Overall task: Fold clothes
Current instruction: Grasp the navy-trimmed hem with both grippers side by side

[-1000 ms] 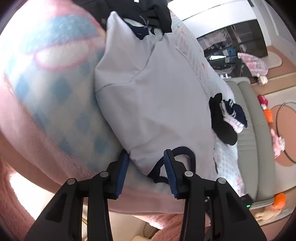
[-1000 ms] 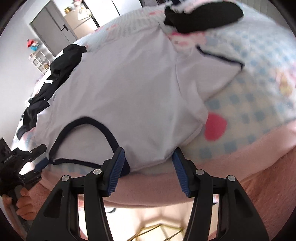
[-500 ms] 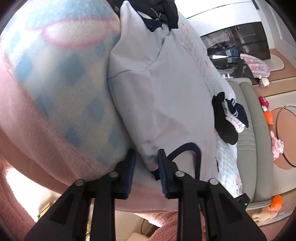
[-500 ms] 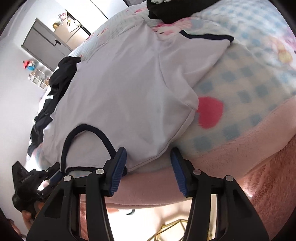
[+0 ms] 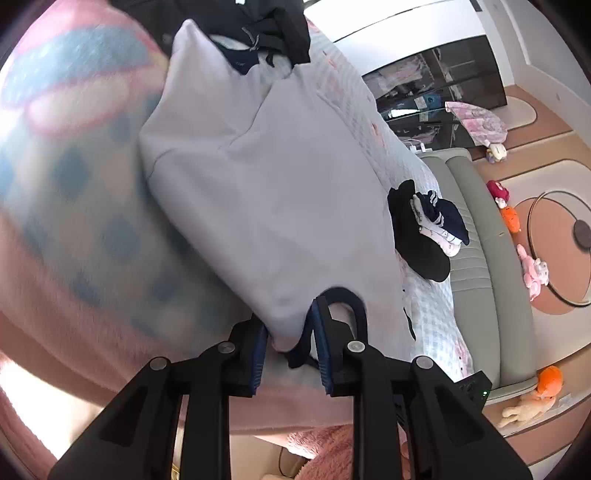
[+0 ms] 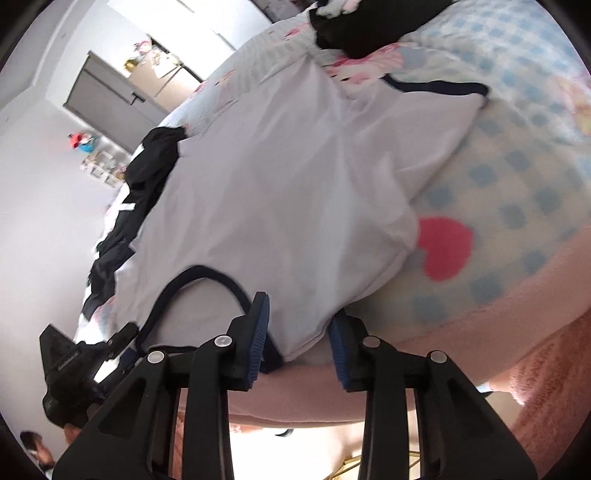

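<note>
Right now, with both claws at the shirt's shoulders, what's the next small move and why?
Probably close the right claw: its pads straddle the white shirt's shoulder corner with gaps showing, while the left claw already pinches the other shoulder.

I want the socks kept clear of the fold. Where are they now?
In the left wrist view, the socks lie right of the white shirt, atop a black garment near the bed's edge.

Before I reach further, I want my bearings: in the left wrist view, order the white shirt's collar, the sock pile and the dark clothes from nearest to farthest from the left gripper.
1. Collar, at the fingers.
2. Sock pile, right.
3. Dark clothes, far top.
</note>
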`<control>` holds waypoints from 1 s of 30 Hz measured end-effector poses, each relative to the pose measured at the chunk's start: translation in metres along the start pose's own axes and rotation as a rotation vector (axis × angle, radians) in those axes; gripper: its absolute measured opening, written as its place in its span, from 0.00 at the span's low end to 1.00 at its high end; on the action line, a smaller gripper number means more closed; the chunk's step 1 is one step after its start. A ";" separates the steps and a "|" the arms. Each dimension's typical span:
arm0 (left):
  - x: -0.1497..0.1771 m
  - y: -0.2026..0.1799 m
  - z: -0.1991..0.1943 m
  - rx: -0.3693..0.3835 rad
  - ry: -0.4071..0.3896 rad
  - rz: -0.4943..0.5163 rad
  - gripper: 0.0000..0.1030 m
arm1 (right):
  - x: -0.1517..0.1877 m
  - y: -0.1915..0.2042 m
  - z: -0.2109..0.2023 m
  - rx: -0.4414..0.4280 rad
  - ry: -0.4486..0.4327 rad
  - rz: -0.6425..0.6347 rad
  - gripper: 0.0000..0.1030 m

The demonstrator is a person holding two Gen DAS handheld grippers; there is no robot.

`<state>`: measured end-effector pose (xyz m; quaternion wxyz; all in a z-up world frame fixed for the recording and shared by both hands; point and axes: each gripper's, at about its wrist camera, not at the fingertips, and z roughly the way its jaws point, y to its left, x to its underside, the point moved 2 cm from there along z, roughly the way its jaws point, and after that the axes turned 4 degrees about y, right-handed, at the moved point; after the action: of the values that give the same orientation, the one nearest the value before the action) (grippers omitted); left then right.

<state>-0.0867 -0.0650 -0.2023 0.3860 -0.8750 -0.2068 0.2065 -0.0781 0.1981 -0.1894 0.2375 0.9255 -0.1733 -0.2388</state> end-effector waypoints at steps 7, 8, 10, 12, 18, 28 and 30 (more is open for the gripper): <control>-0.008 0.011 0.024 -0.004 0.027 -0.023 0.26 | -0.007 0.014 0.033 0.073 0.043 -0.026 0.39; -0.008 0.008 0.022 -0.008 0.018 -0.006 0.20 | -0.008 0.015 0.032 0.074 0.040 -0.037 0.36; -0.008 0.004 0.018 -0.012 0.002 0.029 0.16 | -0.008 0.015 0.027 0.084 0.028 -0.048 0.22; -0.008 0.002 0.014 -0.002 -0.016 0.045 0.16 | -0.009 0.012 0.024 0.087 0.027 -0.032 0.17; -0.011 -0.003 0.019 -0.137 0.006 0.095 0.07 | -0.021 0.017 0.040 0.134 0.064 -0.078 0.17; 0.002 -0.020 -0.006 -0.237 -0.007 0.167 0.03 | -0.015 0.029 0.002 0.193 -0.022 -0.191 0.02; 0.005 -0.021 -0.008 -0.240 -0.007 0.175 0.03 | -0.017 0.033 -0.007 0.193 -0.056 -0.203 0.02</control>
<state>-0.0831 -0.0542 -0.1818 0.2582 -0.9289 -0.1542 0.2161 -0.0956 0.1806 -0.1602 0.1172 0.9498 -0.1076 -0.2693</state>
